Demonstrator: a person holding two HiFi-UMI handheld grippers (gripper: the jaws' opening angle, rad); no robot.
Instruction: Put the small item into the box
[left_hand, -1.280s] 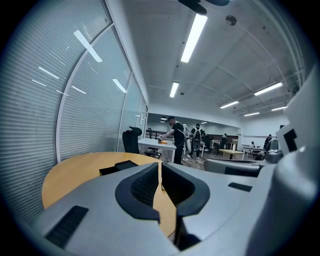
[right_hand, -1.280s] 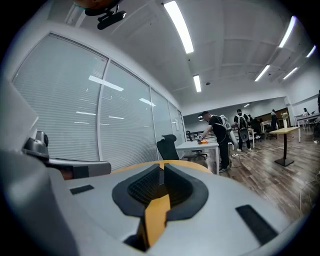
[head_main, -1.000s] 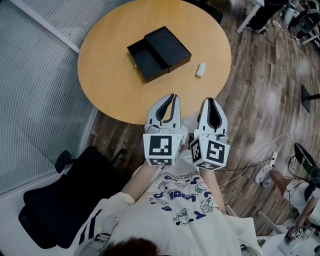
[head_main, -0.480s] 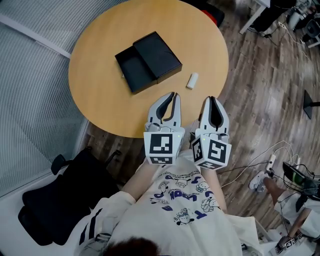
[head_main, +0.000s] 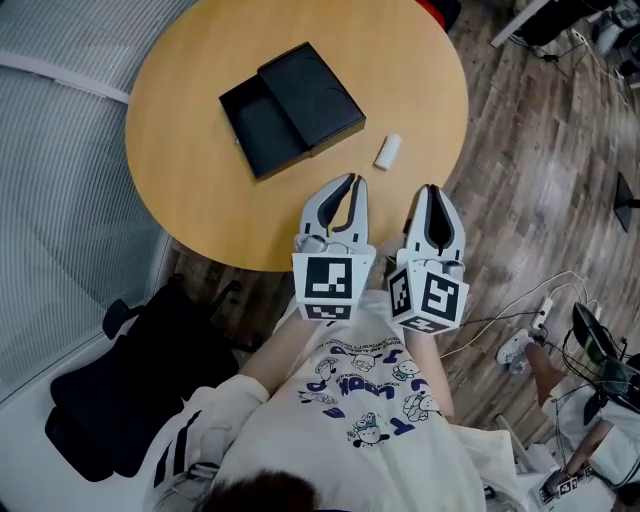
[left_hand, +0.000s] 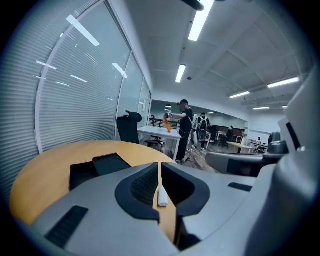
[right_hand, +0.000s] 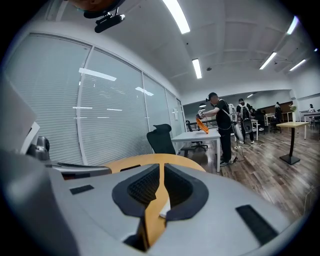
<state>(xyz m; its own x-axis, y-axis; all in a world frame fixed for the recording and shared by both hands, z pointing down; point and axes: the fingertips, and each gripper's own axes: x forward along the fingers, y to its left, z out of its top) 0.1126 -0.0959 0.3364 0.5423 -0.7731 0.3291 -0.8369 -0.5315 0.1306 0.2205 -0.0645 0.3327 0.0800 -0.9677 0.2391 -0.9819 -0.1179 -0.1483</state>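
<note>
Holding Two Closed Grippers at the Table Rim, Small Item Outside the Box

1. Round wooden table (head_main: 190, 190). Pale top; it bears the box and the small item.

2. Black office chair (head_main: 120, 400). Stands on the plank floor at the person's left, off the table's near edge.

3. Black box (head_main: 290, 105). Open, lying on the table top in two touching halves. The shallow tray faces up on the left, and the head view shows nothing in it. The closed-looking half sits against its right side.

4. Left gripper (head_main: 348, 182). Held out over the near rim of the table, pointing toward the box. Its own view shows the fingers drawn together to a thin slit, gripping nothing.

5. Right gripper (head_main: 430, 190). Just beside the left one, with its tips at the table's rim. Its own view shows a narrow gap between the fingers and nothing held.

6. Small item (head_main: 388, 151). White, short and stick-shaped. It lies on the table top to the right of the box and apart from it, ahead of both grippers and touched by neither.
</note>
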